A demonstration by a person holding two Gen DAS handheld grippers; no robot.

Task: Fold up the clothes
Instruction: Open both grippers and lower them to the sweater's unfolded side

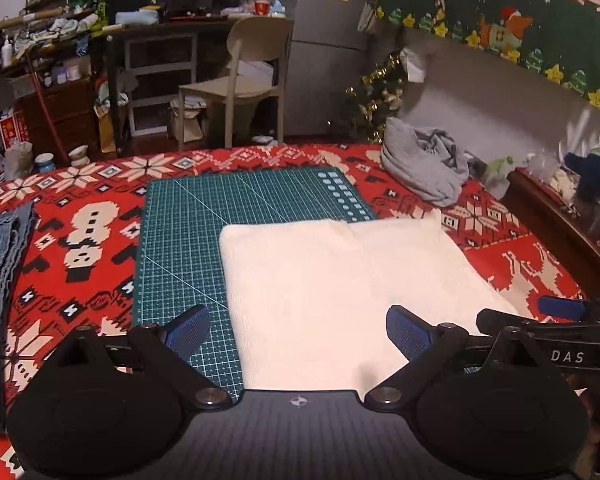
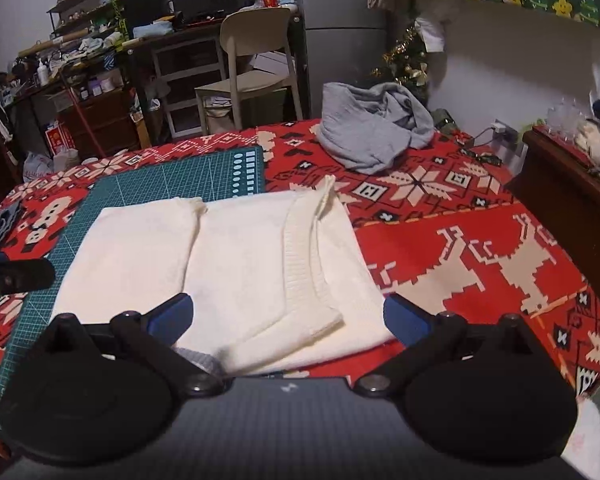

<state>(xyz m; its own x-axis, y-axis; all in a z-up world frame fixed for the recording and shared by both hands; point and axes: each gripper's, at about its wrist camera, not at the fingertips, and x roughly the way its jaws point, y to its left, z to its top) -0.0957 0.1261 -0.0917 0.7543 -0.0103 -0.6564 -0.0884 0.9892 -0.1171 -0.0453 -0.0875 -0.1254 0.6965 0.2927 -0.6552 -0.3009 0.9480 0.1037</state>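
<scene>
- Sweater [image 2: 236, 264]: soft, limp knit, light; judged best pinched at a folded edge or corner.
- Left gripper [image 1: 298, 336] and right gripper [image 2: 288, 320]: fingers apart, empty.

Black left gripper [image 1: 298, 334], blue ribbed pads, round screws, "DAS" mark

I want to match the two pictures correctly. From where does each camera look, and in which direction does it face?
Left wrist: sits on the left gripper, looking forward and down across the white sweater on the green mat; its own open fingers show, and the right gripper at the right edge.
Right wrist: sits on the right gripper, facing the same way over the sweater's ribbed edge; its own open fingers show.
Shared: sweater, mat, grey garment, chair.
</scene>
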